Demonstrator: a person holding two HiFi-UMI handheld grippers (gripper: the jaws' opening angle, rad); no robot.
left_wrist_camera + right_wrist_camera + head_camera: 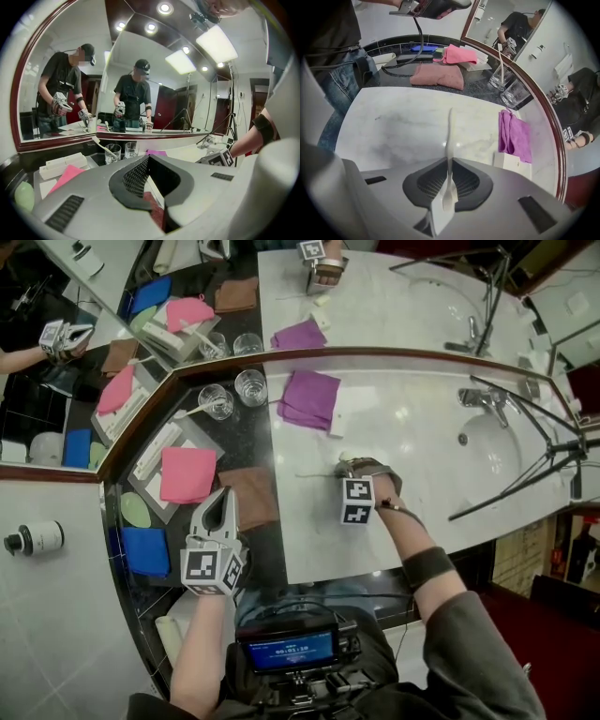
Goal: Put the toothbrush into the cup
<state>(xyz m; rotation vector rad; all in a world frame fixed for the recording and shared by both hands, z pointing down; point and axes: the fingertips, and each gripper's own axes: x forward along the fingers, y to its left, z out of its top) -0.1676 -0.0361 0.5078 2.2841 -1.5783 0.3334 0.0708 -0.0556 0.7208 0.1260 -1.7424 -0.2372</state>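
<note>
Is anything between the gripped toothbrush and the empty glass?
Nothing visible. The right gripper holds the toothbrush on the counter. Bare surface runs to the empty glass, and the purple cloth lies beside that path, not across it.

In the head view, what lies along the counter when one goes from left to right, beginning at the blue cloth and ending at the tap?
blue cloth → pink cloth → brown cloth → purple cloth → tap
</note>
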